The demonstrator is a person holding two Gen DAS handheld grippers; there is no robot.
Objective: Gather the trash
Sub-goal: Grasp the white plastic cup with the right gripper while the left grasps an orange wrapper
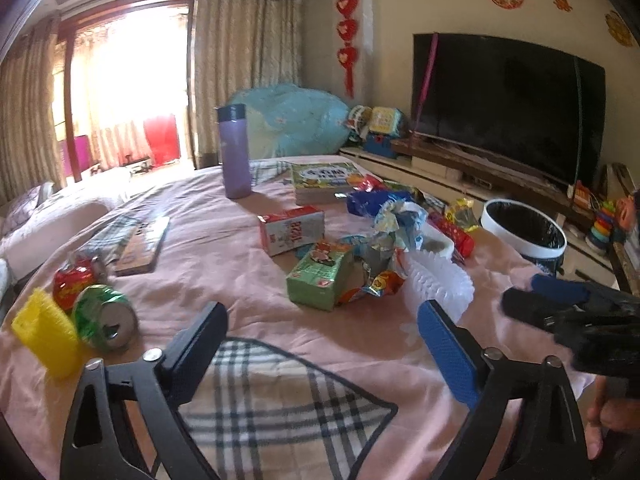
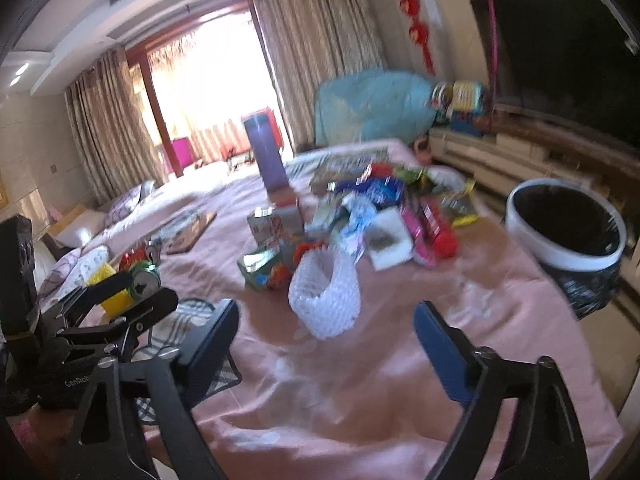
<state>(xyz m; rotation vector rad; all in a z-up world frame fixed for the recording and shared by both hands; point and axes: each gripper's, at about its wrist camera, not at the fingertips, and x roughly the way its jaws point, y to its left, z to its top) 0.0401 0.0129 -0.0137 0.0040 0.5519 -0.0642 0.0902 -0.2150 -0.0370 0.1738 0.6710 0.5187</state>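
Nearest the cameras, left gripper [image 1: 322, 330] and right gripper [image 2: 326, 330], jaws wide, nothing between them; approach step, no trash taken yet. Just ahead: white foam netting [image 2: 324, 300], then green carton [image 1: 320, 280] and wrapper heap [image 1: 384, 216] mid-table. Bin [image 2: 564, 232] at far right table [image 2: 460, 340] edge; bare cloth gives a free path. Next: settle on one piece.

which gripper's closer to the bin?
Right. The right gripper is just short of the bin; the left gripper sits farther over, by the cans.
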